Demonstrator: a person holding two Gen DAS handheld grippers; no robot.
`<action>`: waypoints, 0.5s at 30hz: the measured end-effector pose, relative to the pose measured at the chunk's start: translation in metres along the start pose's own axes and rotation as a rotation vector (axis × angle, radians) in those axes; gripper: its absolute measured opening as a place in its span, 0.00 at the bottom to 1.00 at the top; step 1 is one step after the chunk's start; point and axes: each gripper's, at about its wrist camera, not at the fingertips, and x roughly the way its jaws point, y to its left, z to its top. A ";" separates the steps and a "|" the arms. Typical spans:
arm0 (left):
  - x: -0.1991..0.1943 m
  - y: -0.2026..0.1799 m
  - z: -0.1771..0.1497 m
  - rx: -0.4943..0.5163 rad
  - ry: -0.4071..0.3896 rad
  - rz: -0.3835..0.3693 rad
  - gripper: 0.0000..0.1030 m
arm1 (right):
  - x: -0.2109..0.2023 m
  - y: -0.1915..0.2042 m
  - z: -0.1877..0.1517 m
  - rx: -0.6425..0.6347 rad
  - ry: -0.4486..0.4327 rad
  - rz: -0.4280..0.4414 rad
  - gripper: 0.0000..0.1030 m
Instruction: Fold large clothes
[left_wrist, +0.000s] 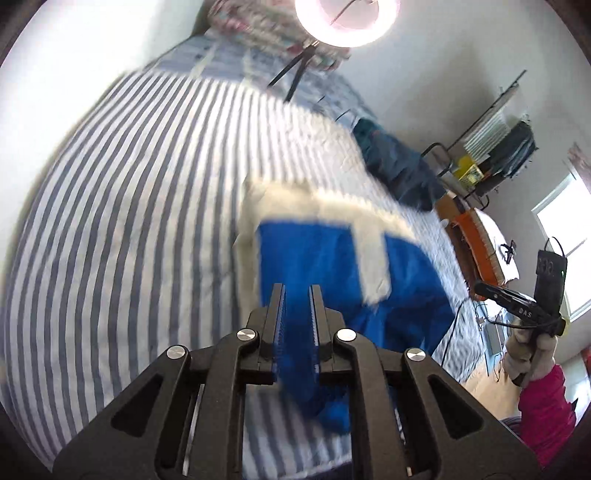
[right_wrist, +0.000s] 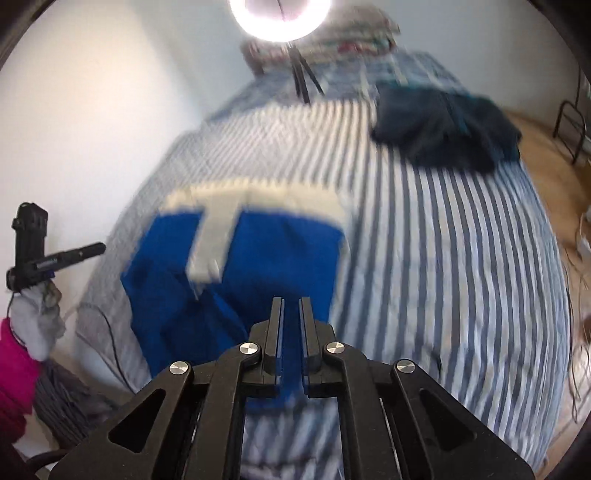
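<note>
Left claw (left_wrist: 297, 286) narrow, blue fabric bunched between its fingers, so it is clamped on the blue garment (left_wrist: 332, 266). Right claw (right_wrist: 291, 299) also narrow, blue cloth in the gap and below the fingers, gripping the same garment's near edge. The garment, blue with a cream band (right_wrist: 255, 197) across its far edge and a cream strip running down from it, lies on the striped bed (right_wrist: 443, 258), near the bed's edge on the person's side. Both views motion-blurred, hem detail unclear. Wide bare striped cover beyond and beside the garment. Dark teal clothing (right_wrist: 447, 129) well apart, near the far bed edge. Ring light (right_wrist: 279, 14) on a stand at the far end.
</note>
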 end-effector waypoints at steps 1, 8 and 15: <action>0.007 -0.007 0.013 0.007 -0.009 0.001 0.08 | 0.005 0.002 0.015 0.004 -0.027 0.015 0.06; 0.096 -0.046 0.084 0.073 0.037 0.014 0.08 | 0.088 0.016 0.094 0.024 -0.037 0.163 0.06; 0.162 -0.050 0.101 0.107 0.163 0.015 0.08 | 0.166 0.028 0.106 -0.052 0.132 0.173 0.06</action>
